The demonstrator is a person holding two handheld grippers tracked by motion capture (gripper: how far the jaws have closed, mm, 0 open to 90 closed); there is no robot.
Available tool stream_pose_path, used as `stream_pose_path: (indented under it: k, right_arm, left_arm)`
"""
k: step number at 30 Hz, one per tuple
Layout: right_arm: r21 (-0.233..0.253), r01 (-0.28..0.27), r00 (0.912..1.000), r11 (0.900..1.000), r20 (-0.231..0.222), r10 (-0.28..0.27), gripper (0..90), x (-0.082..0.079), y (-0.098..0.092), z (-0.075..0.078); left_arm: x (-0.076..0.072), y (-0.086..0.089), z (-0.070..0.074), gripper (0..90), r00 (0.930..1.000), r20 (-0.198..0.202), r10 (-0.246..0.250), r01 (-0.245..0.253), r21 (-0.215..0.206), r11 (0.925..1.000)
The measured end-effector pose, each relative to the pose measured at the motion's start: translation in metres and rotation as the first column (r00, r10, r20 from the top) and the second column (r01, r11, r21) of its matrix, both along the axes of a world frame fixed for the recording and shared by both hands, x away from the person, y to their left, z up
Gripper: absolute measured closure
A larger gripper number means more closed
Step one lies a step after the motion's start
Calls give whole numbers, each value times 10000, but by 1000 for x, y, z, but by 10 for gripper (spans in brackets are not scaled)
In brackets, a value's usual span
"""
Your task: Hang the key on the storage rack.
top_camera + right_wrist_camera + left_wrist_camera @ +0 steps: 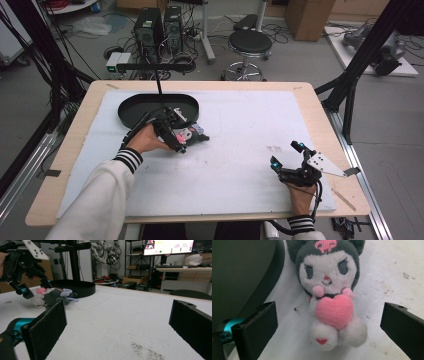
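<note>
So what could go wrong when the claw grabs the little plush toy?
The left gripper is open, its jaws wide on either side of the plush toy, not yet touching it. If they close on the round, soft feet, the toy might squish and slip out. The black tray sits right beside it, so a jaw could bump the tray's rim.

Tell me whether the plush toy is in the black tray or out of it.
Out. The plush toy lies on the white mat beside the black tray, between the open jaws of the left gripper, neither touching it.
</note>
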State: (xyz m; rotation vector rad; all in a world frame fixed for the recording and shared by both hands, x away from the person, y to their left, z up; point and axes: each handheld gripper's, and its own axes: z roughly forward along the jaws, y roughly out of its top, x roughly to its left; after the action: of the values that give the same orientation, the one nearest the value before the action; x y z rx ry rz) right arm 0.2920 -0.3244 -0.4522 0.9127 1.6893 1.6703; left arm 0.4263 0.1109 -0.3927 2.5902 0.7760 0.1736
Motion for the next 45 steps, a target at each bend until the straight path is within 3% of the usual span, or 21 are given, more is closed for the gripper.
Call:
stream_pose_path:
  k: [9,15,22,25,29,37,45]
  right_arm:
    - [27,10,10000,10000,18,-10,3,0,0,0]
    - [54,19,10000,10000,15,-19,3,0,0,0]
    - [46,9,10000,10000,17,-9,3,0,0,0]
    - [50,2,10000,10000,3,-2,3,0,0,0]
    - [55,10,10000,10000,-18,-10,3,0,0,0]
    - [14,32,10000,10000,81,-32,3,1,-1,0]
    - [69,7,10000,10000,-16,-7,3,0,0,0]
  left_arm:
    - [1,-3,-6,26,9993,-350,118,-104,396,9992]
    - [2,-4,-8,105,9989,-436,187,-162,590,9981]
    - [2,-5,-9,307,9981,-583,201,-154,809,9966]
    - [1,-6,-9,476,9979,-618,169,-109,963,9953]
    - [-2,-8,-8,519,9988,-449,170,-119,1114,9937]
    - [-4,-9,-6,555,9992,-281,297,-264,1117,9934]
    - [-7,-2,5,560,9993,141,357,-364,492,9981]
